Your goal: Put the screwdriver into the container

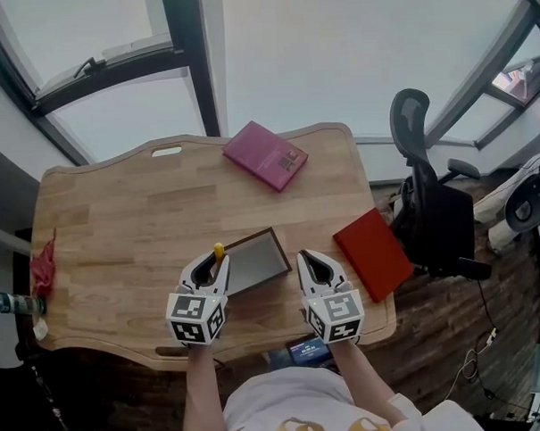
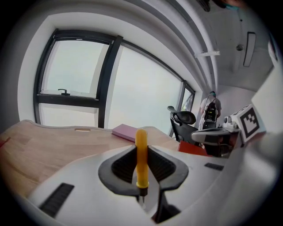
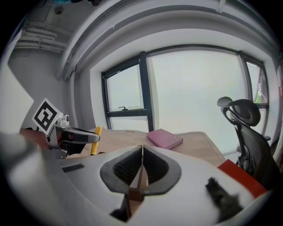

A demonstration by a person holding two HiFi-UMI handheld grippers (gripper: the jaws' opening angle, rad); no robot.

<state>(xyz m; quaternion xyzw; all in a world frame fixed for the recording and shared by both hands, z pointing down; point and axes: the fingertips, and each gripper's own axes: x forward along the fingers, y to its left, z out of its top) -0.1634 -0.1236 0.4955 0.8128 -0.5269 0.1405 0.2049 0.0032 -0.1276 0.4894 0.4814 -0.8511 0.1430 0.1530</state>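
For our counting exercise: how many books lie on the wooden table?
2. A pink book lies near the table's far edge; a red book lies at its right edge. None appears hidden.

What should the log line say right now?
left gripper: holding screwdriver | screwdriver: not yet in container | right gripper: shut, empty

In the head view only the handle tip of the screwdriver point(image 1: 219, 251) shows — the left tool point(image 1: 211, 261) covers its shaft and a near corner of the container point(image 1: 259, 262).
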